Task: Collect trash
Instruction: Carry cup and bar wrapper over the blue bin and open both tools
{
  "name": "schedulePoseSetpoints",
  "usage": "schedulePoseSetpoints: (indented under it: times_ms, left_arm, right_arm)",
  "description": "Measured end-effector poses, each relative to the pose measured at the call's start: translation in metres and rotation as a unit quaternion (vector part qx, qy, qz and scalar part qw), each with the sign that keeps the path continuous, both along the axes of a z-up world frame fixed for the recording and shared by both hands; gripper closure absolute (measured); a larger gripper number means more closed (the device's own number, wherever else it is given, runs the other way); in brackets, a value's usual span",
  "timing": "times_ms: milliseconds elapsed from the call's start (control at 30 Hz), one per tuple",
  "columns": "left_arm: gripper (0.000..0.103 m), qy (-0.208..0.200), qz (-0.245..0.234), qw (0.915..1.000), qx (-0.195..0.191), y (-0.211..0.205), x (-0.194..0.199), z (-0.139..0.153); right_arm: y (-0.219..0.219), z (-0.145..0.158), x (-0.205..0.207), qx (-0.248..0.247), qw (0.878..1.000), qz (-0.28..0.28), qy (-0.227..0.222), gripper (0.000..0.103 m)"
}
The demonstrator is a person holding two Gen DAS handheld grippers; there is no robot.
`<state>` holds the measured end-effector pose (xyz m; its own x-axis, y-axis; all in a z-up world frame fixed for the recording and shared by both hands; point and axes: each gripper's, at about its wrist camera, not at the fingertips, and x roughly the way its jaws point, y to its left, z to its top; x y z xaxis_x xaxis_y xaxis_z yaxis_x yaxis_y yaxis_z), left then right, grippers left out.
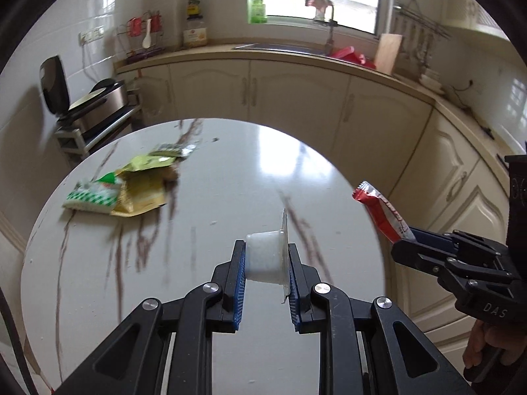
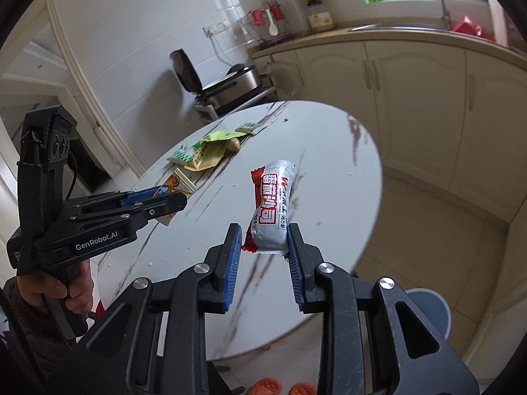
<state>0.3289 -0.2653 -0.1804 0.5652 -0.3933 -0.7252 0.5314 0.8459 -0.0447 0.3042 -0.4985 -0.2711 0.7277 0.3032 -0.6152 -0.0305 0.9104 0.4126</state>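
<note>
My left gripper [image 1: 266, 247] is shut on a small white plastic cup [image 1: 263, 258] with a peeled foil lid, held sideways above the round white marble table [image 1: 230, 171]. In the right wrist view the left gripper [image 2: 181, 199] enters from the left with the cup's colourful lid [image 2: 174, 182] showing. My right gripper [image 2: 263, 228] is shut on the lower end of a red and silver snack wrapper [image 2: 271, 207], which stands up over the table's edge. From the left wrist view the right gripper [image 1: 400, 242] and that wrapper [image 1: 382, 209] appear at the right. Green and yellow wrappers [image 1: 125, 191] lie piled at the table's far left.
A brown nut-like lump [image 2: 232, 144] sits beside the wrapper pile [image 2: 204, 153]. A round blue-grey container [image 2: 428, 309] stands on the floor below the table's right edge, and orange slippers [image 2: 266, 386] lie near it. Cream kitchen cabinets [image 1: 296, 98] and an appliance rack [image 1: 95, 112] stand behind.
</note>
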Motion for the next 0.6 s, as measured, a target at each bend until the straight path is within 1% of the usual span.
schedulePoseSetpoints:
  times_ms: [100, 200, 300, 433, 467, 533, 600]
  left_arm:
    - [0.085, 0.004, -0.047, 0.9989, 0.005, -0.052, -0.019, 0.004]
    - [0.085, 0.014, -0.087, 0.9960, 0.010, -0.108, -0.031, 0.002]
    - [0.085, 0.020, -0.121, 0.9922, 0.018, -0.159, -0.039, -0.006]
    - [0.085, 0.036, -0.159, 0.9861, 0.033, -0.216, -0.044, -0.026]
    - [0.085, 0.040, -0.162, 0.9853, 0.036, -0.226, -0.039, -0.033]
    - [0.085, 0.055, -0.168, 0.9834, 0.043, -0.245, -0.033, -0.048]
    - [0.085, 0.066, -0.167, 0.9819, 0.059, -0.262, -0.026, -0.065]
  right_arm:
    - [-0.042, -0.003, -0.031, 0.005, 0.999, -0.054, -0.004, 0.077]
    - [-0.083, -0.017, -0.057, 0.007, 0.994, -0.110, 0.007, 0.077]
    - [-0.119, -0.046, -0.073, 0.025, 0.986, -0.160, 0.038, 0.076]
    - [-0.151, -0.087, -0.079, 0.051, 0.979, -0.185, 0.070, 0.076]
    - [-0.159, -0.097, -0.080, 0.058, 0.977, -0.191, 0.075, 0.076]
    - [-0.172, -0.119, -0.078, 0.066, 0.973, -0.205, 0.083, 0.071]
    - [-0.185, -0.143, -0.076, 0.072, 0.967, -0.220, 0.107, 0.056]
